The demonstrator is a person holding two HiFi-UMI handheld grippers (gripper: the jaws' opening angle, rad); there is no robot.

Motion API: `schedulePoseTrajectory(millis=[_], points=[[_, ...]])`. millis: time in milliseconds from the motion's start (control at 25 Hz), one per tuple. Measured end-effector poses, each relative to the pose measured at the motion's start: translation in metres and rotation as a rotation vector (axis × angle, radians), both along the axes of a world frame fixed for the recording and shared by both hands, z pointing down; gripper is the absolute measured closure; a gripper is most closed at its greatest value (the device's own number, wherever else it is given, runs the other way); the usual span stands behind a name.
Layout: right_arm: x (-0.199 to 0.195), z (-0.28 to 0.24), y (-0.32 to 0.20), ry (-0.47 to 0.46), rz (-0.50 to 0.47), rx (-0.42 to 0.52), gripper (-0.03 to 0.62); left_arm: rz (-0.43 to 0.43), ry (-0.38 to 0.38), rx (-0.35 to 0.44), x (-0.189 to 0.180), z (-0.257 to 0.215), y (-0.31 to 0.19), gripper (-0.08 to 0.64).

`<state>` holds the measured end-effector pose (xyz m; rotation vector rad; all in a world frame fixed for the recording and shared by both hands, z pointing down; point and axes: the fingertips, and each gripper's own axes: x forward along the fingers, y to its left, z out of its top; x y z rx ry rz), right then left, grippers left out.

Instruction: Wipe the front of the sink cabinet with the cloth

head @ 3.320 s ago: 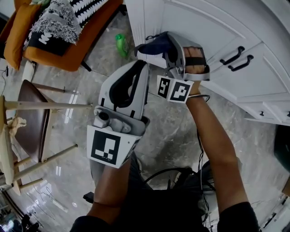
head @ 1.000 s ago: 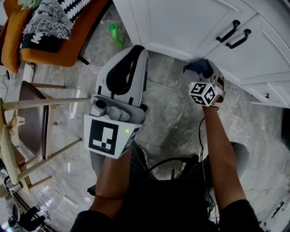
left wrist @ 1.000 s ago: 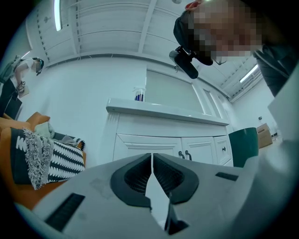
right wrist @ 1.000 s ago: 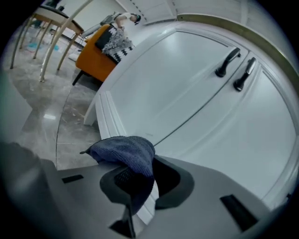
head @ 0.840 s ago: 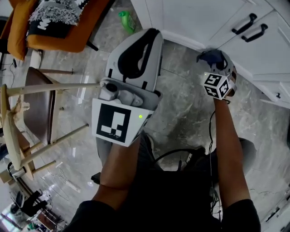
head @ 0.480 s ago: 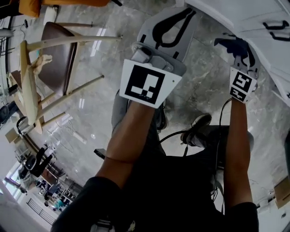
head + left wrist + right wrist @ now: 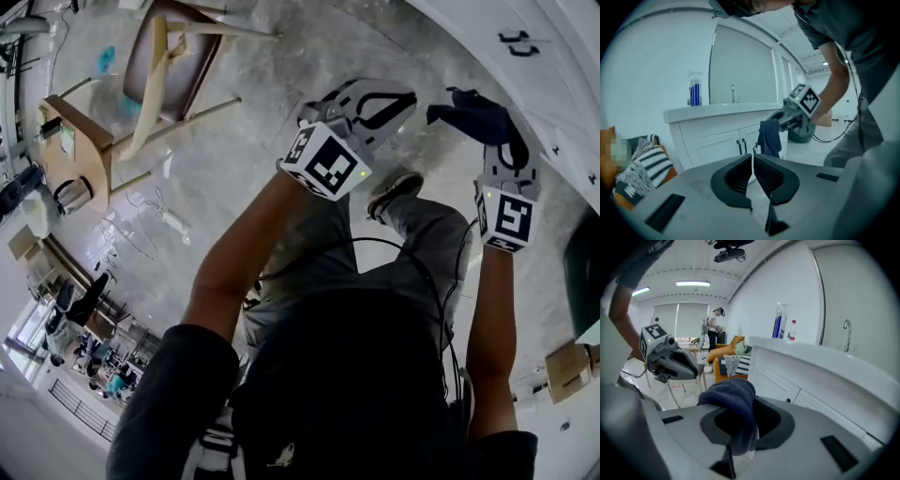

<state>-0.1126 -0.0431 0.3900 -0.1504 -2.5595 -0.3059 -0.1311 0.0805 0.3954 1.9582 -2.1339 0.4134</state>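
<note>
Where the cloth is: the dark blue cloth [image 7: 734, 405] sits pinched in the right gripper [image 7: 740, 422], bunched over the top of the jaws and hanging down between them.
Cloth and cabinet: the cloth [image 7: 472, 111] hangs in the air near the white cabinet [image 7: 553, 84]; from overhead a strip of floor [image 7: 244, 141] shows between them.
Right gripper: jaws clamped on the cloth, held out at arm's length [image 7: 489, 124] with the cabinet on its right.
Left gripper: jaws pressed together with nothing in them [image 7: 752, 172]; it is raised just beside the right one [image 7: 398, 97] and points at the cabinet doors.
Seen from the left gripper: the cloth [image 7: 769, 136] dangles in front of the doors, next to the black handles [image 7: 740, 146].
Countertop: a tap [image 7: 847, 333], a blue spray bottle [image 7: 778, 324] and a small bottle [image 7: 791, 331] beside it.
Left of the cabinet: an orange seat with a striped cushion [image 7: 647, 166] close to the cabinet's end.
Behind the person: a wooden chair [image 7: 169, 66] well apart from the cabinet, and cables [image 7: 412, 272] trailing by the legs.
Far side of the room: another person [image 7: 712, 329] stands near a window.
Past the cabinet: a cardboard box [image 7: 567, 367] on the floor.
</note>
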Motion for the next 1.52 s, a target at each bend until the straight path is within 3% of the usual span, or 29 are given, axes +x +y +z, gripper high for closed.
schedulePoseTrajectory(millis=[160,400,480,680,920,1080,1200,1400,1520], points=[[0.026,-0.116,0.01,-0.02,-0.037,-0.128,0.532,-0.007,-0.023,-0.051,0.004,-0.098,0.068,0.546],[0.07,-0.253,-0.006,-0.074,-0.024,-0.233,0.532,-0.27,0.029,0.046,-0.008,-0.23,0.132,0.546],[0.085,-0.291,-0.01,-0.109,-0.006,-0.262,0.532,-0.316,0.008,0.07,-0.003,-0.264,0.144,0.546],[0.126,-0.383,-0.001,-0.26,0.0,-0.294,0.537,-0.338,-0.058,0.139,0.026,-0.331,0.161,0.546],[0.174,-0.453,0.028,-0.373,0.011,-0.319,0.537,-0.357,-0.093,0.172,0.064,-0.385,0.198,0.546],[0.189,-0.475,0.028,-0.468,0.079,-0.266,0.537,-0.303,-0.103,0.218,0.063,-0.399,0.201,0.546],[0.21,-0.481,0.02,-0.478,0.135,-0.232,0.537,-0.238,-0.121,0.239,0.081,-0.41,0.188,0.546],[0.221,-0.5,0.018,-0.462,0.233,-0.198,0.537,-0.074,-0.226,0.209,0.079,-0.441,0.163,0.546],[0.229,-0.502,0.037,-0.448,0.264,-0.207,0.537,0.021,-0.298,0.138,0.083,-0.444,0.167,0.546]])
